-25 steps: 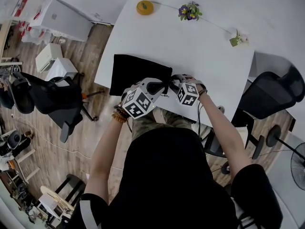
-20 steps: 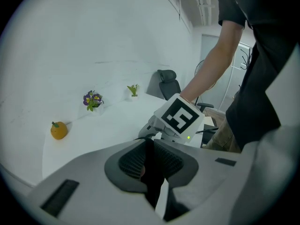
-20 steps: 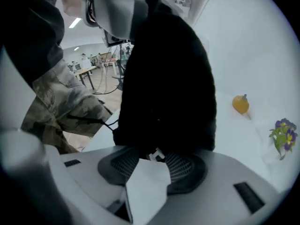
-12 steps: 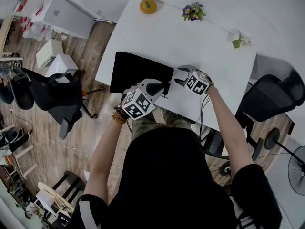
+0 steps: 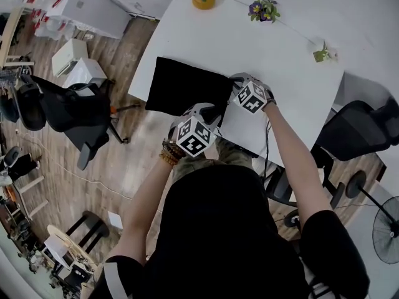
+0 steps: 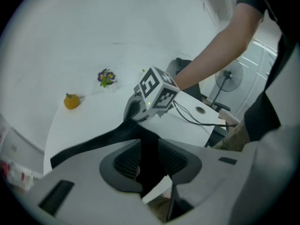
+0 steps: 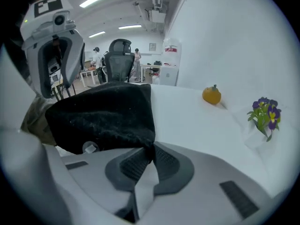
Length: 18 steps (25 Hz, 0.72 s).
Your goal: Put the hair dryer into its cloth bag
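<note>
Right jaws: the right gripper (image 7: 151, 154) has just been closing and now pinches the right edge of the black cloth bag (image 7: 103, 116).
Left jaws: the left gripper (image 6: 149, 149) has just been opening. Its jaws stand moderately apart, with bag cloth lying loose between them.
Bag position: near left part of the white worktop (image 5: 280, 55).
Bag contents: cannot be told, as the cloth is opaque.
Obscured: in the head view the grippers cover the bag's near right corner. The round tag (image 7: 90, 147) is unreadable.
</note>
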{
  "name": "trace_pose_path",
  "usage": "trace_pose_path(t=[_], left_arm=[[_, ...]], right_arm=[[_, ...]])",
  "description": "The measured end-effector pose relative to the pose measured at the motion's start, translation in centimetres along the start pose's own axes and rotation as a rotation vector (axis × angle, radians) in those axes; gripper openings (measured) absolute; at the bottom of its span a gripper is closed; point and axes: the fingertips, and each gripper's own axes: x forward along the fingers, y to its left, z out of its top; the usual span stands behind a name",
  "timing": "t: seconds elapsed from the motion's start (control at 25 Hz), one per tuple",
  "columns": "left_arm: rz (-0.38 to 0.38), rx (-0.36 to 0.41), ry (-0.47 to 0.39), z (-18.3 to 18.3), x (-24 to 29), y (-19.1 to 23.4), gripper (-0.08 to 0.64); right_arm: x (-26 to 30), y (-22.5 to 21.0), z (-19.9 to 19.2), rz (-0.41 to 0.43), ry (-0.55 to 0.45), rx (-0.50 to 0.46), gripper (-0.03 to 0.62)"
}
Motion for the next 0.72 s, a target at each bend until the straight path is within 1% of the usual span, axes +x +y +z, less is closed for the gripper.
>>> trace_pose_path(t=[0.04, 0.08, 0.16, 0.2, 0.28, 0.36, 0.52, 0.6, 0.64, 0.72], left_arm=[[0.025, -0.065, 0.02, -1.0, -0.2, 0.0, 0.122], [0.033, -0.142, 0.036, -2.1, -0.3, -0.4, 0.129], [0.004, -0.286, 0.074, -4.3, 0.1, -1.8, 0.159], [-0.018, -0.336, 0.096, -5.2, 0.7, -2.6, 0.178], [-0.046, -0.388, 0.126, -6.4, 2.0, -3.7, 0.206], [-0.051, -0.389, 0.152, -6.9, 3.1, -4.2, 0.207], [-0.054, -0.312, 0.221, -7.6, 5.7, -5.1, 0.206], [-0.042, -0.313, 0.247, -8.2, 6.7, -5.0, 0.204], [-0.033, -0.32, 0.259, -8.6, 7.1, -4.8, 0.182], [-0.025, -0.329, 0.283, -9.6, 7.5, -4.7, 0.114]], right_arm=[[-0.1, -0.1, -0.1, -0.005, 0.0, 0.003, 0.046], [-0.1, -0.2, -0.2, -0.006, -0.004, 0.012, 0.044], [-0.3, -0.3, -0.4, -0.008, -0.013, 0.034, 0.043], [-0.4, -0.3, -0.5, -0.009, -0.015, 0.041, 0.043], [-0.5, -0.3, -0.6, -0.012, -0.016, 0.043, 0.043], [-0.5, -0.2, -0.4, -0.008, -0.02, 0.045, 0.043], [-0.4, -0.1, -0.8, -0.003, -0.011, 0.055, 0.043], [-0.6, -0.1, -1.1, -0.009, -0.004, 0.068, 0.043], [-0.6, -0.1, -1.2, -0.011, -0.002, 0.075, 0.043], [-0.8, -0.2, -1.3, -0.01, 0.0, 0.087, 0.04]])
